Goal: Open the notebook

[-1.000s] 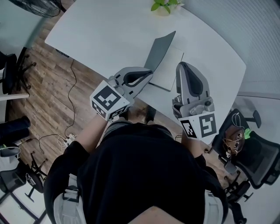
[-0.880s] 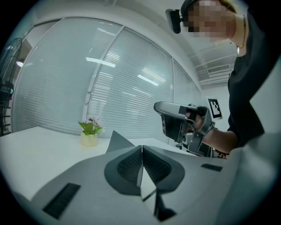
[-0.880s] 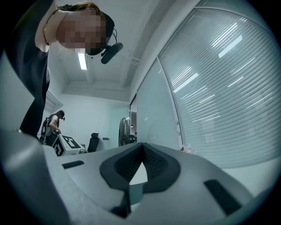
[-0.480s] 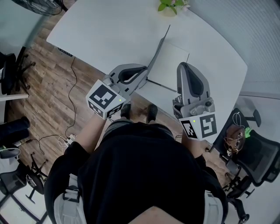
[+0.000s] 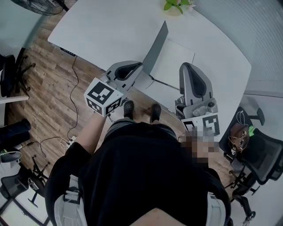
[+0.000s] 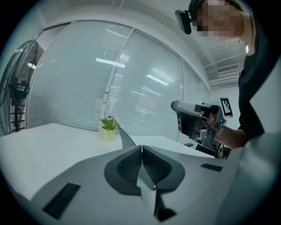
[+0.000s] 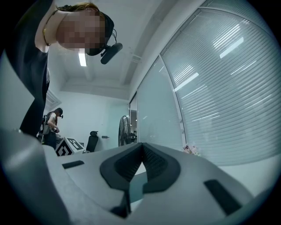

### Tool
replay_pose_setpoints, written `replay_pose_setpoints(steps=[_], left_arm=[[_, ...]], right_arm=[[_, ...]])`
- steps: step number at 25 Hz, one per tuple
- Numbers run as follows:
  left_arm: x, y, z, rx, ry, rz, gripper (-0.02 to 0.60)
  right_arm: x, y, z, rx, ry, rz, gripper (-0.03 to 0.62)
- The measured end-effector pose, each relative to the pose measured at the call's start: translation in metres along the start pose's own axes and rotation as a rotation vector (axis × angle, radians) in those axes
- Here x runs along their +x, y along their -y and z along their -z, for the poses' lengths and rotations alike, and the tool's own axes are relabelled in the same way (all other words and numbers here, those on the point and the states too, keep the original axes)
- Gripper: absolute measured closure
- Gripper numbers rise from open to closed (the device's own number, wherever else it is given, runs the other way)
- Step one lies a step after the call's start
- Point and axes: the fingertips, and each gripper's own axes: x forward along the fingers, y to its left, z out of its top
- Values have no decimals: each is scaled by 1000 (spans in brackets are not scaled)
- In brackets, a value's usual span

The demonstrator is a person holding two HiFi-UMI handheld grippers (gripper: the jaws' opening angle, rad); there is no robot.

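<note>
The notebook (image 5: 176, 62) lies on the white table (image 5: 110, 31), its white page showing. Its grey cover (image 5: 155, 46) stands nearly upright, swung up on the left side. My left gripper (image 5: 141, 70) is shut on the cover's near edge. In the left gripper view the thin grey cover (image 6: 147, 186) runs between the closed pads of my left gripper (image 6: 142, 151), and its far corner (image 6: 125, 137) pokes up beyond them. My right gripper (image 5: 185, 67) hovers shut at the notebook's right front, holding nothing; in the right gripper view its jaws (image 7: 142, 148) meet at the tips.
A small potted plant (image 5: 177, 5) stands at the table's far edge, beyond the notebook. A fan (image 5: 37, 5) is at the far left, cables (image 5: 73, 88) trail over the wooden floor, and an office chair (image 5: 258, 154) stands at the right.
The left gripper has drawn left and nearer with the cover, and the cover has swung from a lean over the page to nearly upright. The right gripper has stayed put.
</note>
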Motion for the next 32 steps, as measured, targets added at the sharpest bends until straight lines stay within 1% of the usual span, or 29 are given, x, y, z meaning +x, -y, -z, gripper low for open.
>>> replay_pose_setpoints(steps=[6,13,17,19,24,32], left_arm=[[-5,-13,14,2,-25,-49,565],[-17,-44,38,30,-108,-117,563],[-12,-46,53,86,-166,-160,558],[-12,-50,62,98,-197,-175,557],[-17,-69,82,87,-241,-179,555],[-18,-79,100,88,-304,-184,555]], right_arm=[[-5,-3,-1,-4,-1,13,589],[6,-18,5,-3,-13,19,589],[-3,-15,4,-2,-10,26,589],[-4,-15,5,-1,-10,31,589],[8,-23,11,5,-21,43,589],[15,-30,14,12,-22,49,589]])
